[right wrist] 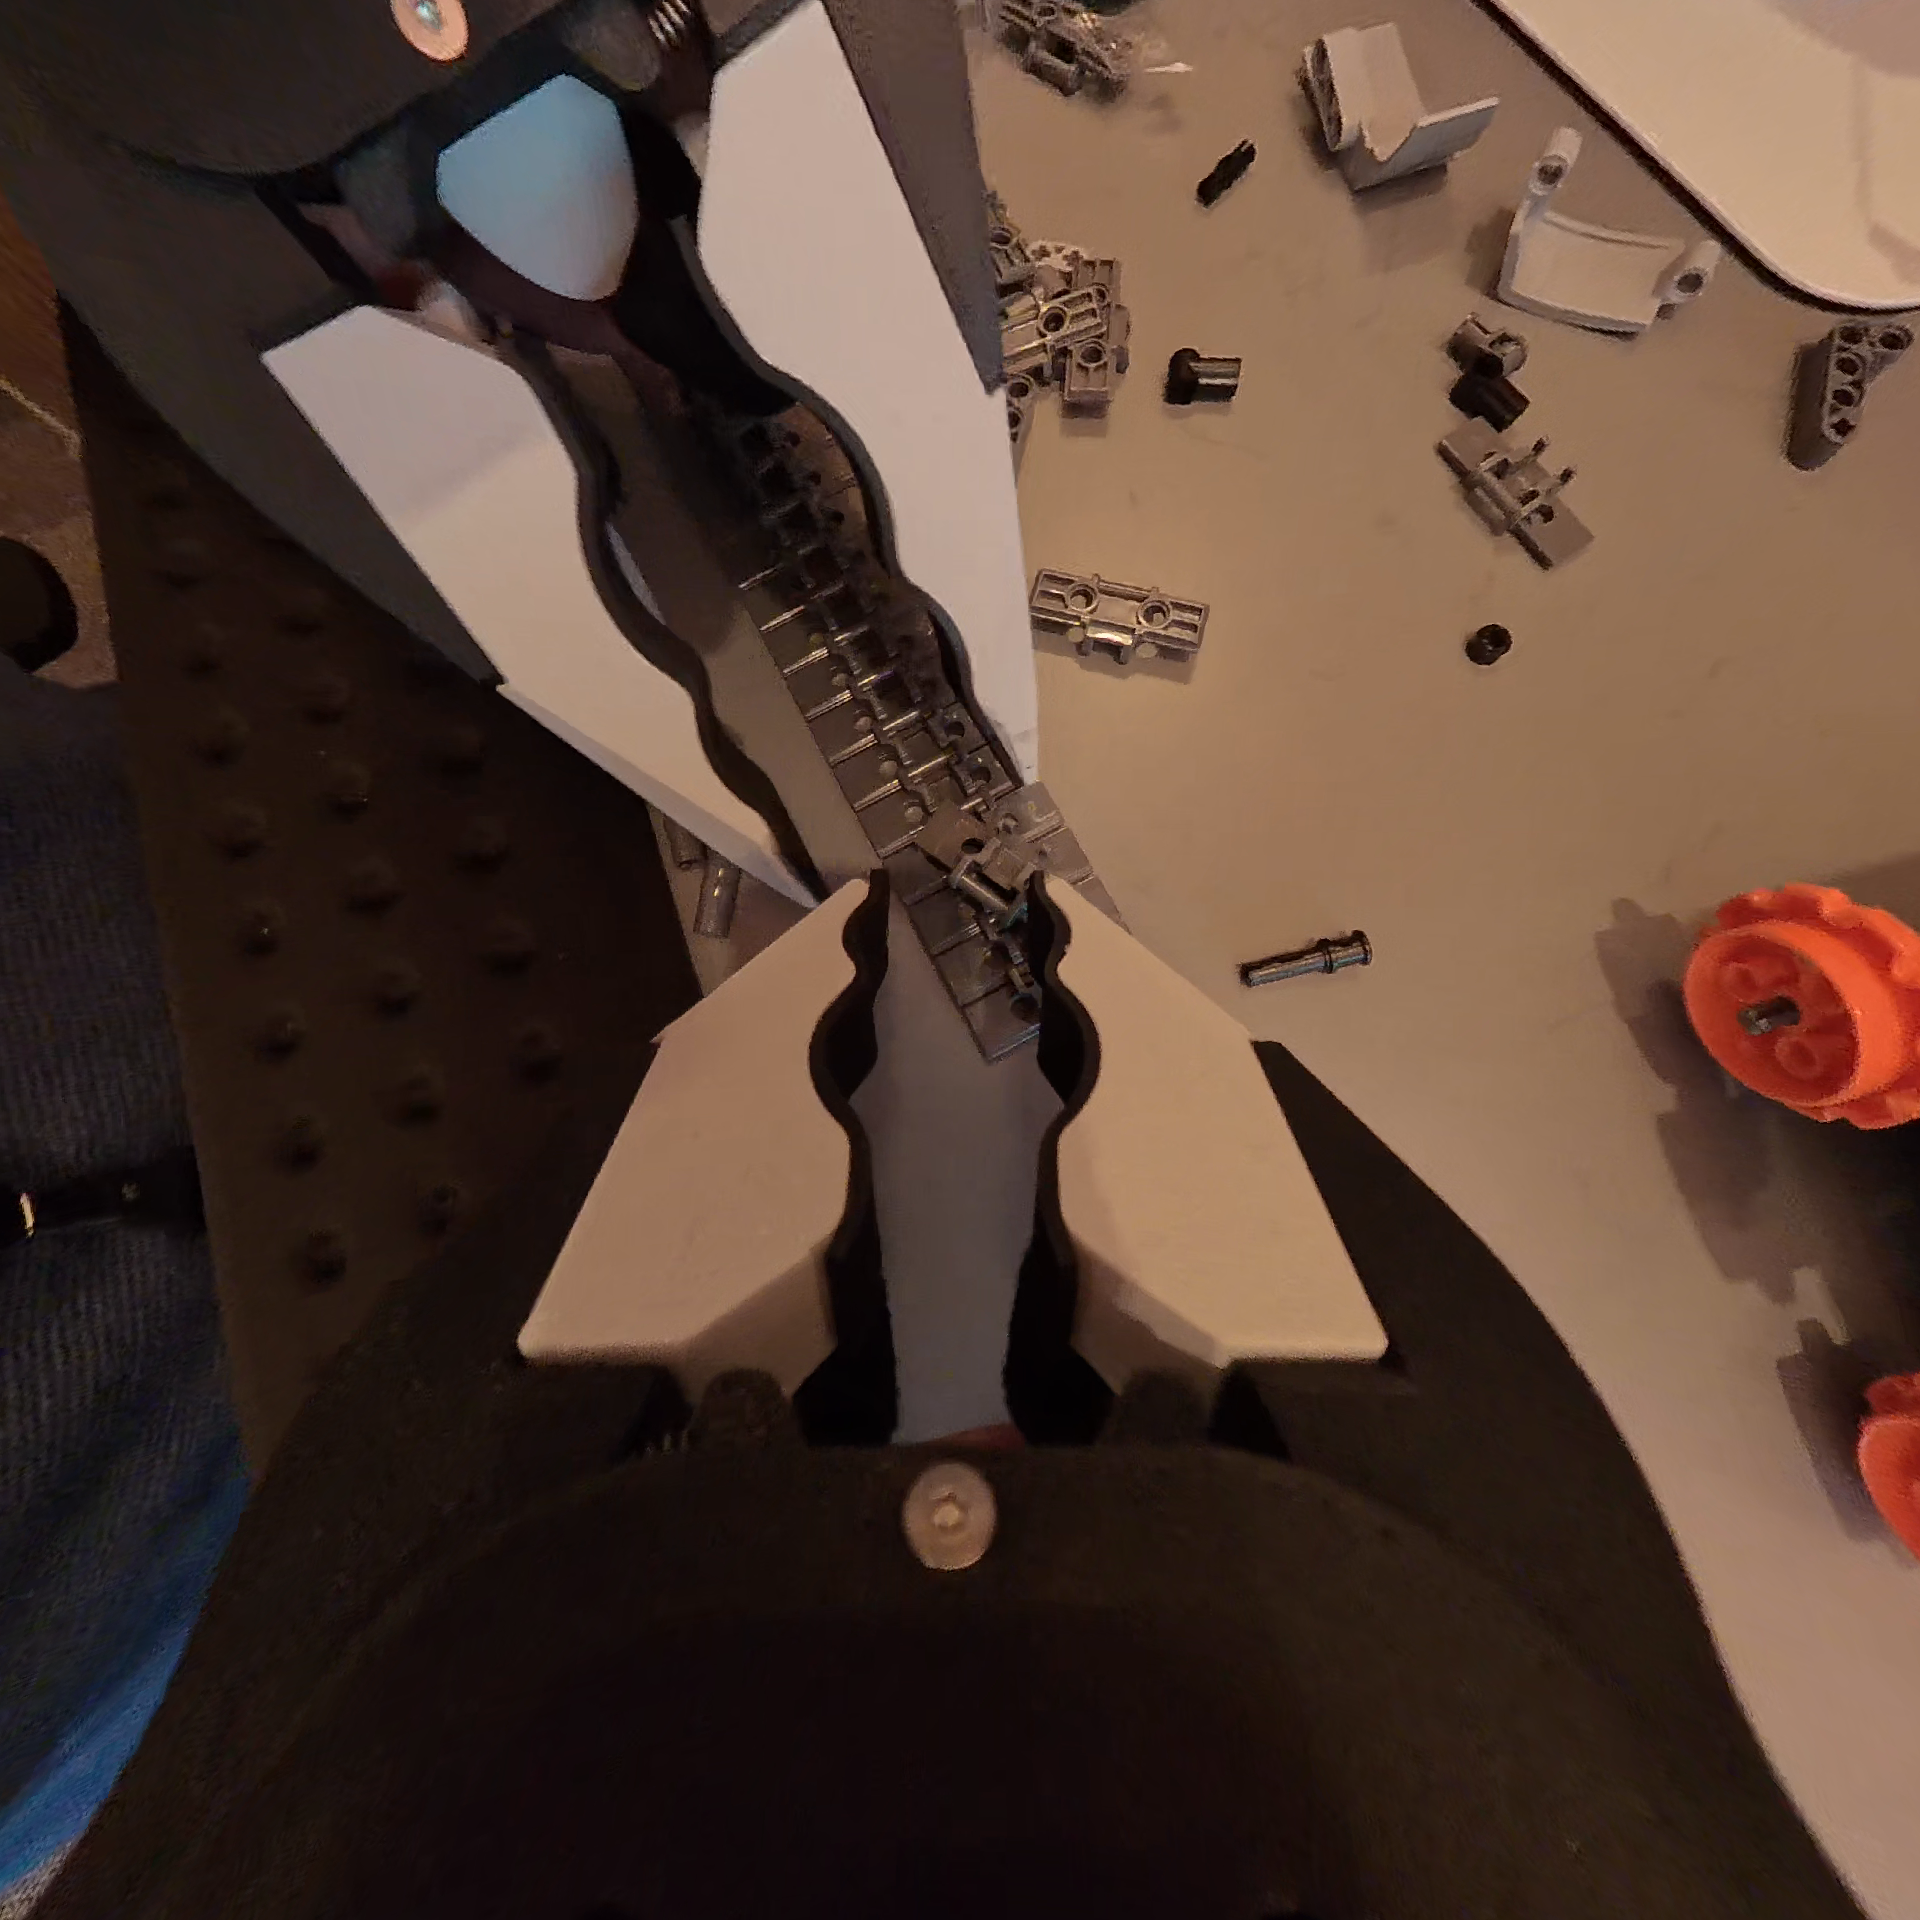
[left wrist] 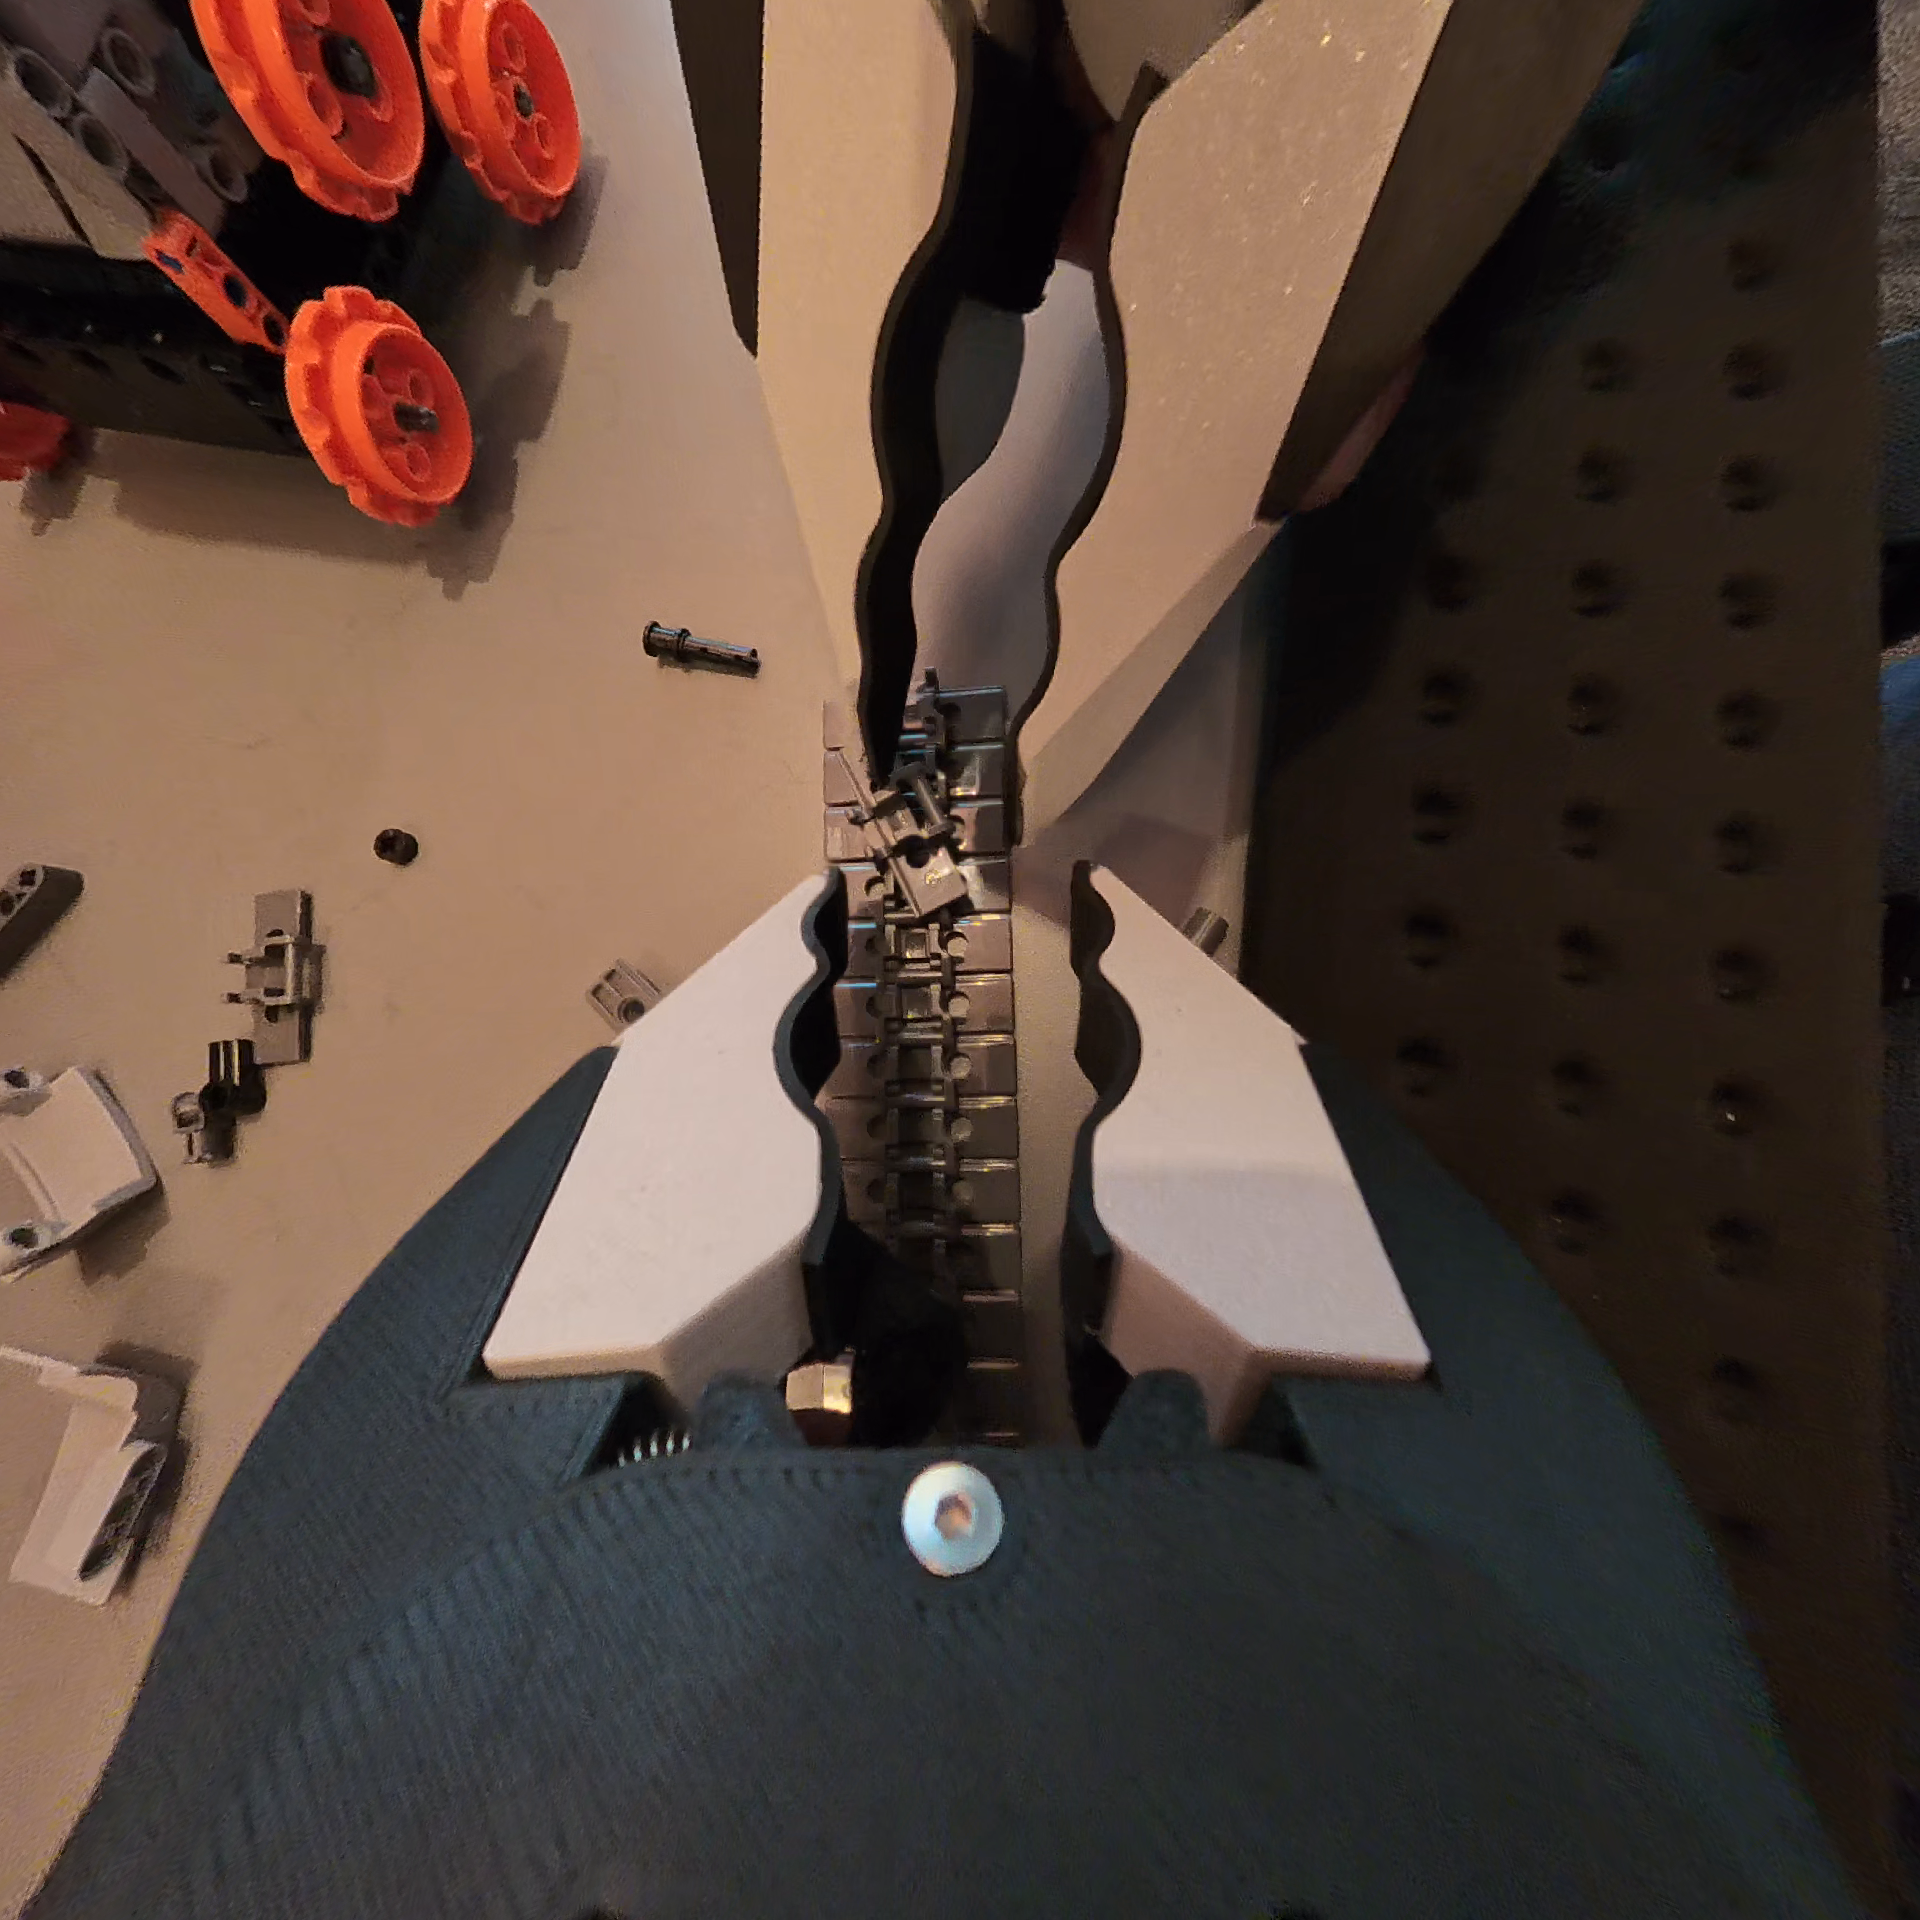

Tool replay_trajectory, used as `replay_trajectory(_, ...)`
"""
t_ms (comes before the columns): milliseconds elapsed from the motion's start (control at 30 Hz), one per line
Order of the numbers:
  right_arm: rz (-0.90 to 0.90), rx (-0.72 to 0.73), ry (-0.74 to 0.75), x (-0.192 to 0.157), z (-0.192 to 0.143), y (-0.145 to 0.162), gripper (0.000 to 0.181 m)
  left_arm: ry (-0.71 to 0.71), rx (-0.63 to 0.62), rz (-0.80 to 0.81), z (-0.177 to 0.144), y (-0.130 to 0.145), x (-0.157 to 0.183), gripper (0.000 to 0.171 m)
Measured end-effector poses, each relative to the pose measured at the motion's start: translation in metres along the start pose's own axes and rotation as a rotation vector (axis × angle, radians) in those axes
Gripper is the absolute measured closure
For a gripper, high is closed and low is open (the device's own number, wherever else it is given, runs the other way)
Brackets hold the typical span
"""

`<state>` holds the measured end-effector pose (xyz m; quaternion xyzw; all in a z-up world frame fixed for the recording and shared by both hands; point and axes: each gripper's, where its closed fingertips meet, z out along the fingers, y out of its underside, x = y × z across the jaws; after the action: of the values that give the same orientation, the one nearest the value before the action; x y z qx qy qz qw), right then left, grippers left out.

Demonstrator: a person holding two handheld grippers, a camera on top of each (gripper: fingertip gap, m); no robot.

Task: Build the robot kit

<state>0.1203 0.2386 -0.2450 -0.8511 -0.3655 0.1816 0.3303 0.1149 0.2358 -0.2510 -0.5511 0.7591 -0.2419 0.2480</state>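
1. Left tool (left wrist: pixel 956 883): jaws apart, straddling a dark grey track strip (left wrist: pixel 925 1039) that runs lengthwise between its fingers. There is a clear gap on the right pad side, and the left pad is at or just touching the strip's edge. Released, not clamping.
2. Right tool (right wrist: pixel 958 888): comes in from the opposite end, tips almost nose to nose with the left tool's. Jaws are narrowed, and the end of the strip passes slantwise between them, close to the right pad, with bare table showing on the other side. Cannot tell if it pinches anything; the tips hide the contact.
3. Where the tips meet, one loose track link (left wrist: pixel 920 831) sits askew on top of the strip, tilted and not in line with the row. It looks unclipped, probably.
4. The strip lies flat on the grey table (left wrist: pixel 468 727), close to the table edge, with a dark studded mat (left wrist: pixel 1558 935) beyond it. The other links in the row sit joined and straight.
5. Nearby: black pin (left wrist: pixel 701 646) just beside the strip; single grey link (right wrist: pixel 1120 613); pile of grey links (right wrist: pixel 1060 322); curved grey panel (right wrist: pixel 1590 260).
6. Well apart: a brick-built chassis with orange wheels (left wrist: pixel 379 400), no track on the wheels that show.
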Motion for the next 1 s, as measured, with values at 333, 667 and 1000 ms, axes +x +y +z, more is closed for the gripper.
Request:
replay_trajectory(333,-0.020,-0.034,0.075,0.004,0.001,0.002,0.168,-0.078,-0.012,0.060,0.006,0.003,-0.006,0.152)
replay_trajectory(667,-0.092,-0.024,-0.028,-0.015,-0.003,0.003,0.168,-0.114,-0.006,0.082,0.003,0.005,-0.016,0.163)
replay_trajectory(1000,-0.202,-0.102,-0.010,0.005,-0.008,0.018,0.163,-0.074,-0.005,0.153,0.006,0.002,-0.015,0.165)
